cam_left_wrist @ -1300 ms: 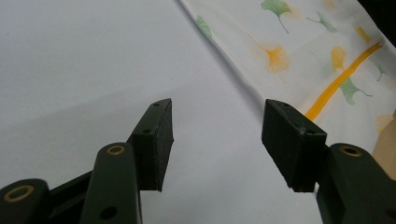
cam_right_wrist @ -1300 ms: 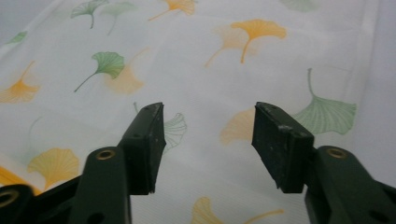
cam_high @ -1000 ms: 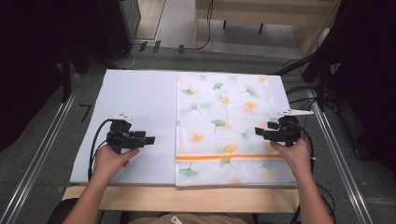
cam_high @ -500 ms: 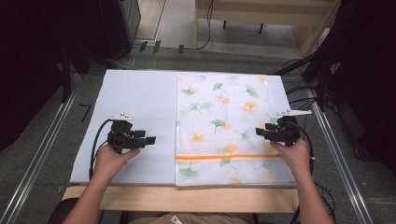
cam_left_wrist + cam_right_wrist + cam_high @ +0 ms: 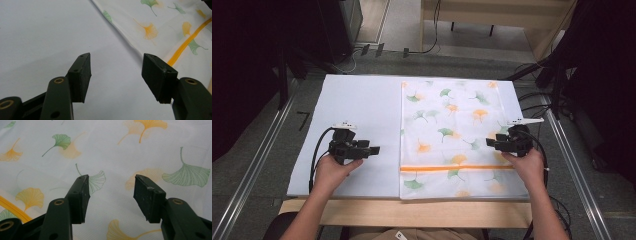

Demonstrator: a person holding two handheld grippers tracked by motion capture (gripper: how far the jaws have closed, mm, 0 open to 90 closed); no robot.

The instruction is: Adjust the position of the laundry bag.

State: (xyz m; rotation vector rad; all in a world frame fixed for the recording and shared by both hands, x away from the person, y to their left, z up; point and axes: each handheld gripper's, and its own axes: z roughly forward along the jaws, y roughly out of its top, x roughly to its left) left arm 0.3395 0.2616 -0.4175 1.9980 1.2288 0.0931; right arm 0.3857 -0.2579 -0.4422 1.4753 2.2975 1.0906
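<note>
A white cloth point(image 5: 452, 130) printed with green and orange ginkgo leaves and one orange stripe point(image 5: 457, 168) lies flat on the right half of a pale blue mat point(image 5: 357, 110). My left gripper point(image 5: 373, 149) hovers over the bare mat, open, pointing right toward the cloth's left edge point(image 5: 130, 40). My right gripper point(image 5: 490, 142) is open over the cloth's right side, pointing left. In the right gripper view the cloth point(image 5: 112, 150) fills the space between the open jaws. Nothing is held by either.
The mat lies on a wooden table whose front edge point(image 5: 412, 212) shows below it. Metal rails point(image 5: 257, 165) run along both sides. Cables point(image 5: 532, 100) trail off the right, and dark equipment stands at the back left.
</note>
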